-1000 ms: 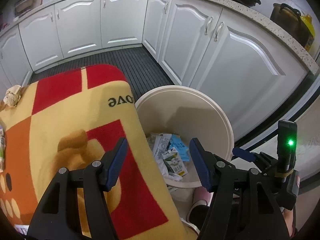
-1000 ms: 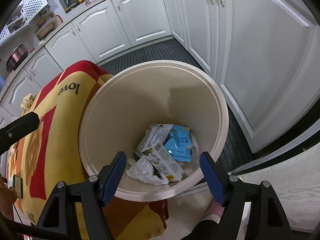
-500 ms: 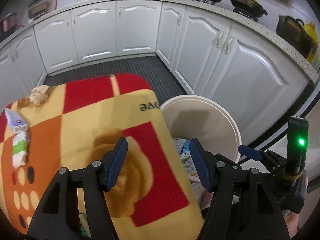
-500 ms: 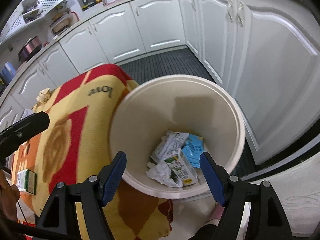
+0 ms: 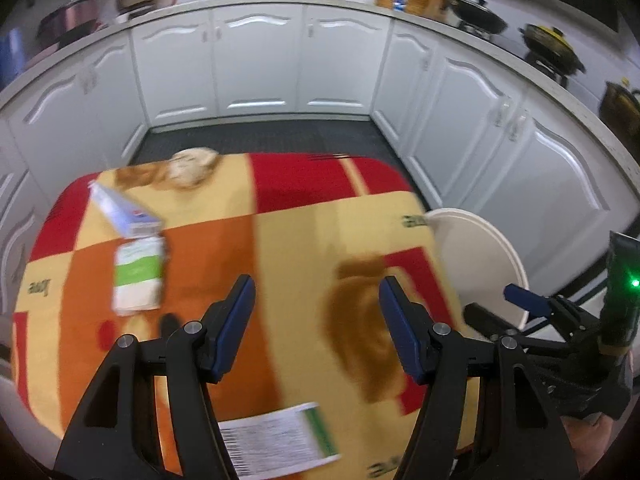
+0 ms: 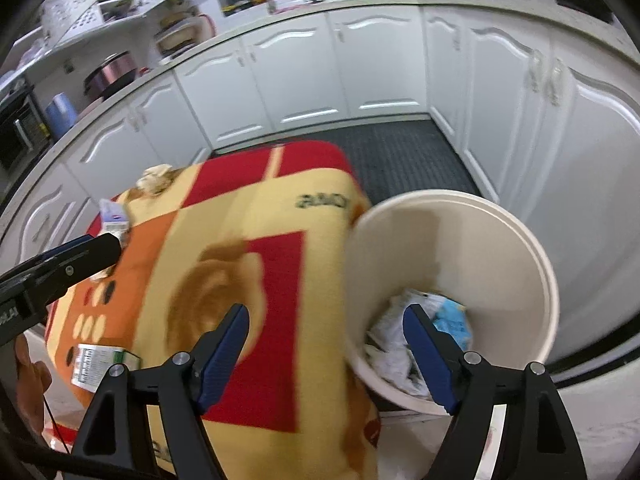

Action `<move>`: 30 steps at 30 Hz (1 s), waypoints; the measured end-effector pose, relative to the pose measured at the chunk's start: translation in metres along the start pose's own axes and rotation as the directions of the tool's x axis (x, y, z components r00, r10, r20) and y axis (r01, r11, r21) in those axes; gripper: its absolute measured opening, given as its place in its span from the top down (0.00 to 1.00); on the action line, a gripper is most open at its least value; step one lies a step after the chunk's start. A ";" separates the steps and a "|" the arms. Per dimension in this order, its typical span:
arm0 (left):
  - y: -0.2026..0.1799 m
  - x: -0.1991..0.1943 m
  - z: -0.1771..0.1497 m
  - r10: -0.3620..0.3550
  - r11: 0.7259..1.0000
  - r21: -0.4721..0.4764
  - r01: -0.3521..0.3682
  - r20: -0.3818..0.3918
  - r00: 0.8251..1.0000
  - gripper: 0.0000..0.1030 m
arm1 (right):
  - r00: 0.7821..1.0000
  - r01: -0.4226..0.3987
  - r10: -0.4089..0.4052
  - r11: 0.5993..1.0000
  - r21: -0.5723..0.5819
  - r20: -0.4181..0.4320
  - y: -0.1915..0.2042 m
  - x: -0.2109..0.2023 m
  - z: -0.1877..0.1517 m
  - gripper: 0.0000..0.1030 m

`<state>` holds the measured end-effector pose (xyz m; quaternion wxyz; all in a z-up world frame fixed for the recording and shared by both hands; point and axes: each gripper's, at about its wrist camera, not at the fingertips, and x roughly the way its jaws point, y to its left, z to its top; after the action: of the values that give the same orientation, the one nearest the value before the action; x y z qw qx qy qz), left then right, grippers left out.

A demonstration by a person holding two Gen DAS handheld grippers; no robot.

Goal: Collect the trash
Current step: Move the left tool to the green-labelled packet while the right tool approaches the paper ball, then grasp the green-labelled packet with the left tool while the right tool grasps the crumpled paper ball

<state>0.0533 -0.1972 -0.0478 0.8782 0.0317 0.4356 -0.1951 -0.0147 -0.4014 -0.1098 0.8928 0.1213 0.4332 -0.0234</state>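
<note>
Left wrist view: the left tongs (image 5: 316, 312) hang wide apart with nothing between the blue pads, above a worktop (image 5: 296, 240) covered in a red, orange and yellow cloth. At ten o'clock from the tongs lie a white and blue carton (image 5: 122, 212) and, just beside it toward the camera, a green and white packet (image 5: 138, 276). A crumpled paper wad (image 5: 192, 168) sits at the far edge, at eleven o'clock. At six o'clock a flat box with a barcode (image 5: 276, 438) lies under the tongs' frame. The cream trash bin (image 5: 476, 256) stands past the worktop's edge at three o'clock, and the right tongs (image 5: 524, 298) show at four o'clock, near its rim.

Right wrist view: the right tongs (image 6: 326, 350) are spread wide and grip nothing, straddling the bin's near wall and the cloth's edge. The bin (image 6: 452, 236) fills the three o'clock side, touching the draped cloth, with crumpled white wrappers (image 6: 390, 332) and a blue packet (image 6: 452, 320) at its bottom. The left tongs (image 6: 64, 264) reach in at nine o'clock over the worktop (image 6: 248, 216). The barcode box (image 6: 100, 362) lies at eight o'clock, the wad (image 6: 154, 176) at eleven.
</note>
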 end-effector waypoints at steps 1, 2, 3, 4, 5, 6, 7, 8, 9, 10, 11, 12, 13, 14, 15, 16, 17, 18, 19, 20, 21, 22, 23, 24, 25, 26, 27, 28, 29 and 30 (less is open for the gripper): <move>0.012 0.000 0.000 0.010 1.000 -0.013 -0.010 -0.003 1.000 0.39 | 1.000 -0.008 0.008 1.000 -0.007 -0.001 0.006 0.002 0.001 0.25; 0.023 -0.001 -0.001 0.024 0.999 -0.025 -0.024 -0.005 1.000 0.39 | 1.000 -0.019 0.019 1.000 -0.017 -0.003 0.013 0.005 0.003 0.25; 0.031 -0.001 -0.002 0.035 0.999 -0.033 -0.035 -0.005 0.999 0.38 | 1.000 -0.026 0.026 0.999 -0.023 -0.004 0.019 0.007 0.004 0.25; 0.046 0.001 -0.004 0.057 0.997 -0.049 -0.057 -0.011 0.998 0.38 | 0.999 -0.034 0.034 0.999 -0.031 -0.007 0.025 0.010 0.005 0.25; 0.055 0.004 -0.005 0.070 0.996 -0.061 -0.071 -0.016 0.997 0.37 | 0.999 -0.042 0.041 0.998 -0.039 -0.010 0.030 0.013 0.006 0.25; 0.069 0.008 -0.006 0.086 0.993 -0.080 -0.088 -0.027 0.996 0.36 | 0.999 -0.046 0.046 0.998 -0.046 -0.014 0.034 0.015 0.006 0.25; 0.080 0.013 -0.007 0.099 0.990 -0.096 -0.102 -0.037 0.994 0.36 | 0.998 -0.053 0.052 0.997 -0.056 -0.020 0.040 0.018 0.007 0.25; 0.089 0.017 -0.008 0.109 0.988 -0.106 -0.113 -0.045 0.993 0.36 | 0.998 -0.058 0.056 0.996 -0.064 -0.025 0.045 0.020 0.008 0.25; 0.101 0.023 -0.010 0.125 0.984 -0.120 -0.131 -0.058 0.990 0.36 | 0.998 -0.063 0.061 0.996 -0.070 -0.029 0.048 0.023 0.008 0.25; 0.106 0.028 -0.011 0.136 0.981 -0.127 -0.143 -0.064 0.989 0.36 | 0.997 -0.068 0.065 0.995 -0.077 -0.034 0.052 0.025 0.008 0.25; 0.117 0.036 -0.012 0.155 0.976 -0.140 -0.164 -0.074 0.985 0.36 | 0.997 -0.071 0.068 0.994 -0.082 -0.037 0.054 0.026 0.009 0.25; 0.125 0.042 -0.012 0.162 0.973 -0.152 -0.173 -0.081 0.983 0.36 | 0.997 -0.075 0.071 0.993 -0.087 -0.041 0.057 0.028 0.010 0.25; 0.128 0.046 -0.013 0.163 0.971 -0.162 -0.176 -0.086 0.983 0.36 | 0.996 -0.078 0.074 0.993 -0.092 -0.045 0.060 0.031 0.011 0.25; 0.134 0.053 -0.013 0.157 0.969 -0.179 -0.172 -0.096 0.983 0.36 | 0.996 -0.081 0.077 0.992 -0.097 -0.049 0.064 0.034 0.012 0.25; 0.139 0.060 -0.013 0.145 0.968 -0.191 -0.164 -0.108 0.984 0.36 | 0.996 -0.084 0.080 0.992 -0.099 -0.051 0.066 0.035 0.013 0.25; 0.141 0.063 -0.012 0.142 0.967 -0.196 -0.162 -0.112 0.983 0.36 | 0.995 -0.090 0.085 0.991 -0.100 -0.054 0.068 0.037 0.014 0.25; 0.144 0.068 -0.011 0.148 0.965 -0.200 -0.169 -0.115 0.982 0.36 | 0.994 -0.096 0.090 0.990 -0.100 -0.056 0.071 0.040 0.016 0.25; 0.146 0.071 -0.010 0.161 0.963 -0.198 -0.181 -0.111 0.981 0.36 | 0.994 -0.101 0.096 0.990 -0.101 -0.059 0.073 0.043 0.019 0.25; 0.146 0.072 -0.009 0.168 0.962 -0.198 -0.187 -0.109 0.980 0.36 | 0.993 -0.104 0.098 0.989 -0.104 -0.062 0.076 0.044 0.020 0.25; 0.148 0.076 -0.007 0.167 0.962 -0.202 -0.186 -0.106 0.980 0.36 | 0.993 -0.107 0.100 0.988 -0.110 -0.067 0.080 0.047 0.022 0.25; 0.150 0.078 -0.006 0.157 0.962 -0.210 -0.176 -0.105 0.982 0.36 | 0.992 -0.112 0.104 0.986 -0.120 -0.072 0.085 0.051 0.024 0.25; 0.152 0.080 -0.006 0.143 0.962 -0.220 -0.162 -0.099 0.985 0.36 | 0.991 -0.120 0.111 0.984 -0.130 -0.077 0.090 0.055 0.027 0.25; 0.154 0.081 -0.006 0.127 0.963 -0.229 -0.145 -0.090 0.988 0.37 | 0.989 -0.130 0.119 0.982 -0.138 -0.084 0.094 0.059 0.030 0.24; 0.156 0.082 -0.006 0.119 0.963 -0.233 -0.137 -0.086 0.989 0.38 | 0.988 -0.138 0.126 0.980 -0.143 -0.090 0.097 0.063 0.032 0.24; 0.159 0.081 -0.006 0.109 0.963 -0.238 -0.125 -0.081 0.991 0.48 | 0.986 -0.151 0.137 0.977 -0.148 -0.100 0.103 0.069 0.036 0.24; 0.162 0.079 -0.006 0.107 0.963 -0.240 -0.123 -0.077 0.991 0.59 | 0.984 -0.160 0.145 0.975 -0.151 -0.105 0.107 0.073 0.040 0.24; 0.166 0.076 -0.006 0.096 0.964 -0.243 -0.112 -0.077 0.992 0.61 | 0.982 -0.171 0.155 0.973 -0.155 -0.111 0.111 0.079 0.044 0.24; 0.169 0.074 -0.006 0.079 0.963 -0.251 -0.096 -0.074 0.994 0.65 | 0.980 -0.178 0.160 0.971 -0.160 -0.117 0.116 0.086 0.051 0.24; 0.174 0.069 -0.007 0.059 0.961 -0.266 -0.075 -0.071 0.996 0.67 | 0.979 -0.181 0.162 0.970 -0.165 -0.121 0.120 0.091 0.056 0.24; 0.177 0.066 -0.009 0.057 0.960 -0.269 -0.074 -0.070 0.996 0.67 | 0.978 -0.188 0.167 0.967 -0.172 -0.127 0.127 0.098 0.064 0.24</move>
<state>0.1483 -0.0524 -0.1245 0.8664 -0.0687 0.4837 -0.1033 0.1144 -0.2872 -0.1232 0.8731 0.0783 0.4699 0.1033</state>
